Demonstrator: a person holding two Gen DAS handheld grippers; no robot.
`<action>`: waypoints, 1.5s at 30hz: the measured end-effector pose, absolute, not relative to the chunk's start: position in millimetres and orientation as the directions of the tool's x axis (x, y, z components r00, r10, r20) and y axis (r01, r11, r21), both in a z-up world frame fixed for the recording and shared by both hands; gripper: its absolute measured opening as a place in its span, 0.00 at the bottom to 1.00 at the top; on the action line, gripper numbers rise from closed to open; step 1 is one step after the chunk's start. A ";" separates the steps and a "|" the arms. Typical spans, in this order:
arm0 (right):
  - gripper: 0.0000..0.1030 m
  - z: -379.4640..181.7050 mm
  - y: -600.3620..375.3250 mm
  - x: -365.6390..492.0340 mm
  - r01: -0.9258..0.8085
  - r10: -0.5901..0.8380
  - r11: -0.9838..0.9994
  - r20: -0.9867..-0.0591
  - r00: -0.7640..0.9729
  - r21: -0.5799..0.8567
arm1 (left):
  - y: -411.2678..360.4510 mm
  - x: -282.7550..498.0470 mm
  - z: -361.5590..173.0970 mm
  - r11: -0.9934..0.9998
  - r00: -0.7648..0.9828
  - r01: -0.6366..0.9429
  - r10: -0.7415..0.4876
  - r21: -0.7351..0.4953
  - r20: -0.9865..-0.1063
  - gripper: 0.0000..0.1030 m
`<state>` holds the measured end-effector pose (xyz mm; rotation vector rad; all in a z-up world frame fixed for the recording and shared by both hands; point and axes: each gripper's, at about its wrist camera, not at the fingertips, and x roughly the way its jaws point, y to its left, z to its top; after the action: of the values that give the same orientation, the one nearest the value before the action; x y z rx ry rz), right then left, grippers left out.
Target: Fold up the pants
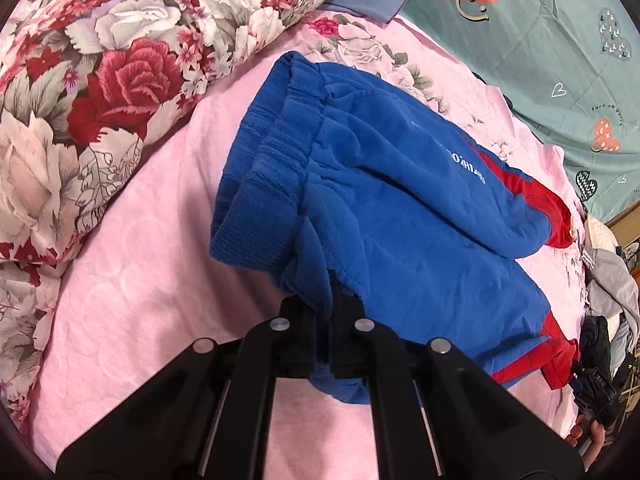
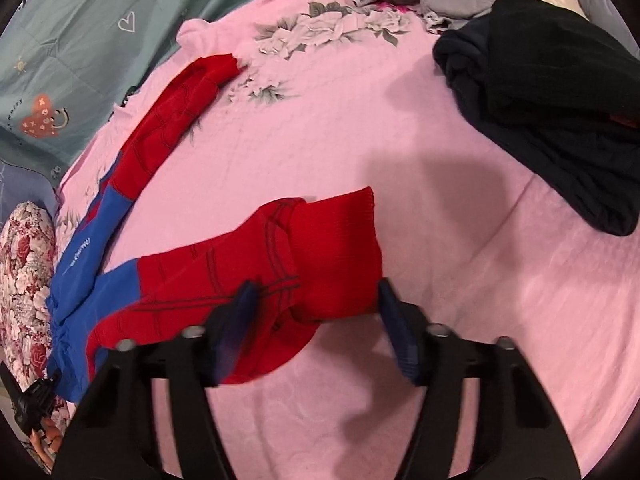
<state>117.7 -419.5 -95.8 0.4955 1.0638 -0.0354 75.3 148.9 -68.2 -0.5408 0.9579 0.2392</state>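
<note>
The left tool (image 1: 332, 300) pinches the blue pants (image 1: 380, 184) near the waistband. The right tool (image 2: 316, 308) stands half-wide around a red cuff (image 2: 336, 240), apparently not pressing it.

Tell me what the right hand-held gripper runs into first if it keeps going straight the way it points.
Most likely the red cuff of the near leg of the pants: it already lies between the open fingers of the right hand-held gripper. Just beyond it is the pink bedspread. Depth is hard to judge.

Left gripper (image 1: 326, 300): pointing steeply down, jaws clamping blue cloth of the pants (image 1: 400, 200).
Right gripper (image 2: 316, 312): pointing steeply down, jaws standing apart around a red cuff, not pressing it.
</note>
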 end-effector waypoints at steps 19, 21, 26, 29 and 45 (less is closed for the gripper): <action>0.25 -44.7 -461.8 109.1 0.192 0.222 0.887 -0.754 0.619 0.419 | 128.9 37.2 -34.3 0.886 0.582 -0.375 -0.002 -0.271 -0.813 0.03; 0.39 -72.6 -459.2 115.7 0.232 0.172 0.914 -0.837 0.520 0.332 | 134.0 39.8 -52.1 0.877 0.532 -0.411 0.009 -0.248 -0.847 0.05; 0.52 -81.7 -464.6 106.9 0.251 0.159 0.909 -0.835 0.527 0.332 | 145.3 39.7 -74.2 0.852 0.471 -0.453 -0.021 -0.262 -0.882 0.17; 0.52 -63.8 -461.1 99.5 0.222 0.127 0.927 -0.811 0.571 0.301 | 144.7 35.2 -61.5 0.864 0.502 -0.435 -0.003 -0.255 -0.865 0.23; 0.39 -85.8 -482.8 98.5 0.323 0.128 0.880 -0.830 0.543 0.347 | 145.0 31.9 -33.4 0.877 0.570 -0.436 0.096 -0.202 -0.816 0.60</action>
<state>98.5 -482.8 -85.8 0.5014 1.0015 -0.1213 31.9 145.0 -33.4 -0.4080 0.9167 0.3224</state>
